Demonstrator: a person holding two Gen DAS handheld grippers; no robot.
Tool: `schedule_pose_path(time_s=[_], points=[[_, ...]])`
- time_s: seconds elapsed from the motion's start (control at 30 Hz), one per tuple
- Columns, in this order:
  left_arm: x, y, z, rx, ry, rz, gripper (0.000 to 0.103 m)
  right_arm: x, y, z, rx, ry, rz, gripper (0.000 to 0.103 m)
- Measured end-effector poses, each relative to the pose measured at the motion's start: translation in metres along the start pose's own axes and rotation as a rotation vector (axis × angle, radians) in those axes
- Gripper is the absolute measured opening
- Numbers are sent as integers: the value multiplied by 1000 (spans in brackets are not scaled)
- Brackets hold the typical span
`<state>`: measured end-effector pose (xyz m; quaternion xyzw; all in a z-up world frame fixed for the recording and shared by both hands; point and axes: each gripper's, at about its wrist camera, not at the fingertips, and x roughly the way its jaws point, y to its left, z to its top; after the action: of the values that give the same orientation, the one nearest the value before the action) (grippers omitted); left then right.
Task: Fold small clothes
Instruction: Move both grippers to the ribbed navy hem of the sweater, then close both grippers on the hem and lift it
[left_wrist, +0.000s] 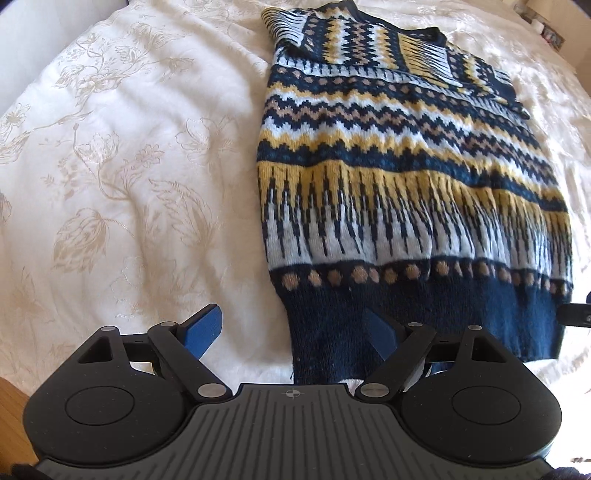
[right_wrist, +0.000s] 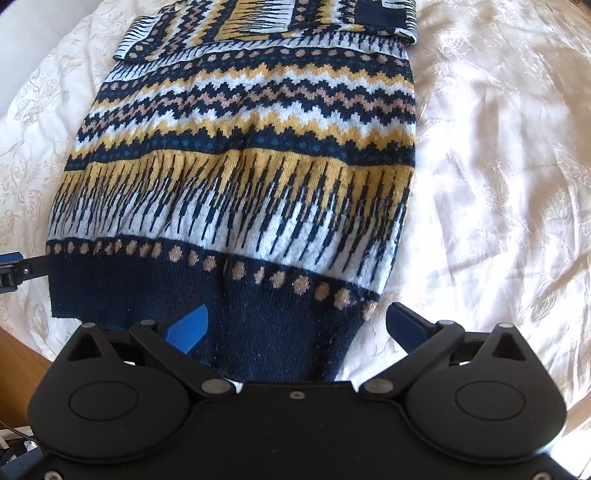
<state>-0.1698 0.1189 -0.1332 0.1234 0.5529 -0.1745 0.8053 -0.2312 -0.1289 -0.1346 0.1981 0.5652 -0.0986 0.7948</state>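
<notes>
1. One knitted sweater (left_wrist: 406, 177) lies flat on a cream bedspread (left_wrist: 129, 166) with a pale floral print; it is navy, yellow, white and tan in zigzag and dotted bands. In the right wrist view the same sweater (right_wrist: 240, 166) fills the middle and left of the frame, with the bedspread (right_wrist: 498, 166) bare to its right.
2. At the sweater's far end, sleeves or upper parts are folded over the body, forming a doubled layer across the top.
3. The plain navy hem is the nearest part, lying just in front of both grippers.
4. The left gripper (left_wrist: 291, 332) has its jaws spread wide. Its left finger sits over bare bedspread, its right finger over the hem's near left corner. Whether it touches the cloth I cannot tell.
5. The right gripper (right_wrist: 295, 326) is likewise wide apart. Its left finger hovers over the navy hem, its right finger over the bedspread just past the sweater's right edge; the hem's near right corner lies between them.
6. Count: two grippers, four blue-padded fingers, one garment, one bedspread.
7. Each gripper shows in the other's view: the left gripper (right_wrist: 14, 269) at the hem's left edge, the right gripper (left_wrist: 576, 314) at its right edge.
8. A strip of wooden floor (right_wrist: 18, 354) shows at the near left.
</notes>
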Motion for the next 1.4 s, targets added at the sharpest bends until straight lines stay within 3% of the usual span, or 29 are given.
schedule_pose_path(time_s=[0.23, 0.47, 0.67, 0.83, 0.97, 1.17, 1.27, 1.37, 1.4], points=[[4, -11, -23, -10, -8, -12, 83, -2, -19, -23, 13, -16, 38, 102], [12, -16, -19, 24, -31, 22, 83, 3, -32, -29, 65, -24, 96, 85], [30, -12, -16, 31, -12, 19, 84, 21, -30, -24, 65, -8, 81, 85], [47, -9, -16, 23, 5, 9, 91, 38, -28, -23, 46, 17, 55, 88], [53, -7, -17, 19, 8, 2, 98, 46, -27, -23, 47, 26, 71, 103], [53, -7, -18, 25, 13, -21, 98, 51, -27, -24, 45, 17, 67, 103], [52, -5, -17, 20, 27, -40, 94, 48, -33, -26, 55, 16, 93, 103], [49, -3, -12, 10, 40, -86, 75, 46, -41, -21, 104, 33, 138, 103], [47, -3, -10, 13, 41, -101, 63, 44, -45, -20, 135, 43, 159, 103]])
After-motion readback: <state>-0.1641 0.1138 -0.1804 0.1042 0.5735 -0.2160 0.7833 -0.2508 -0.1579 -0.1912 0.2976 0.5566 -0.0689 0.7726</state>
